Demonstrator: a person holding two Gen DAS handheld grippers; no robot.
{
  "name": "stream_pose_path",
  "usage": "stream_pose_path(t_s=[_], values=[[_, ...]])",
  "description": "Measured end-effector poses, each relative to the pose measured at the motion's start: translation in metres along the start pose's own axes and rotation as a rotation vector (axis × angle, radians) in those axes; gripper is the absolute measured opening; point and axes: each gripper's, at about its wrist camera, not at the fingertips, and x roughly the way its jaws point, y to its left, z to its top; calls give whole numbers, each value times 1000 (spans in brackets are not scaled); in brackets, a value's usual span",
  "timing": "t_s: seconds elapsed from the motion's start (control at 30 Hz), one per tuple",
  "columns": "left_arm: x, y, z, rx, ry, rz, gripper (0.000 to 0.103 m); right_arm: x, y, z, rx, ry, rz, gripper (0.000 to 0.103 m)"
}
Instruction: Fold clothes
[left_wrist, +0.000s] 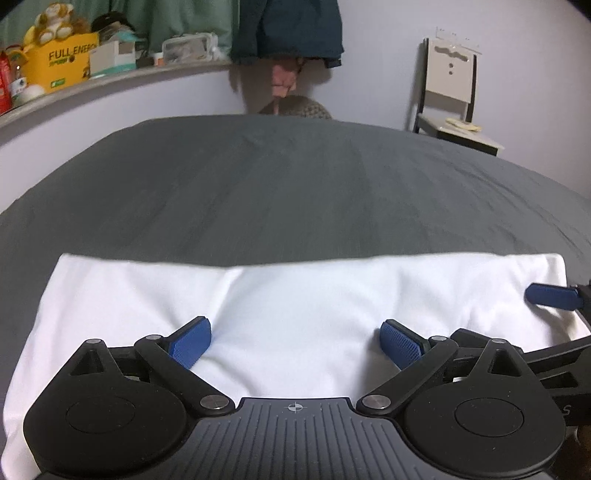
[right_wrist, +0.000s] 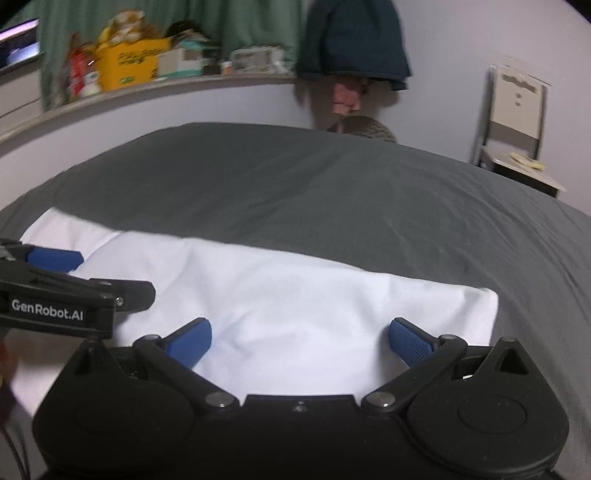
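- The white garment (left_wrist: 295, 302) is lying flat on the grey bedcover (left_wrist: 295, 192), spanning the lower half of the left wrist frame from left edge to right edge; its far edge is running straight across mid-frame, and a soft crease is showing at centre-left.
- The left gripper (left_wrist: 295, 341) is sitting at lower centre of its own frame with both blue pads spread wide apart; nothing is lying between them, so it is released; the cloth is showing below the gap.
- The right gripper (right_wrist: 299, 341) is occupying lower centre of the right wrist frame, likewise spread and holding nothing; the garment's right edge (right_wrist: 493, 314) is ending just right of it.
- Judgement: the garment is reading as a tidy rectangular band, suggesting that at least one fold is already in place; sleeves and collar are not visible, so the fold count cannot be told.
- Judgement: remaining work is probably a further fold to shorten the band; no other clothes are showing on the bedcover.
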Motion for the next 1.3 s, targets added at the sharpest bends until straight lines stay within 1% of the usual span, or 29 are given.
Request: stream_pose_path(t_s=[0.1,0.23,0.3,0.37,0.47,0.6,0.67,0.73,0.87,0.93,1.07,1.13,1.23,1.3], values=[[-5,0,-4,19,24,-7,99,-10,1,3,-40,38,20,103],[-15,0,-14,45,46,-8,100,-38,-15,5,1,20,6,103],[-22,-1,-19,43,49,-9,100,-46,-27,6,26,5,-32,103],[-27,-4,-22,57,58,-6,100,-46,-42,7,67,23,-68,103],[-35,-8,-26,75,78,-9,100,-42,-66,8,180,81,-93,103],[-47,-8,-32,79,117,-29,100,-34,-103,4,288,185,-37,103],[-51,-8,-34,76,141,-45,100,-38,-126,2,406,189,24,103],[-52,-9,-35,75,167,-56,101,-42,-143,-1,490,190,71,103],[-56,-13,-33,113,203,-72,101,-37,-160,-6,564,242,134,103],[-64,-10,-30,115,192,-99,101,-34,-168,-8,600,269,166,103],[-93,13,-17,34,116,-191,101,-27,-174,-6,597,300,250,103],[-103,26,-9,28,96,-228,101,-24,-178,-5,594,318,305,103],[-111,45,4,60,79,-280,101,-21,-183,-7,582,373,430,100],[-114,57,11,93,58,-300,101,-19,-185,-8,577,414,520,93]])
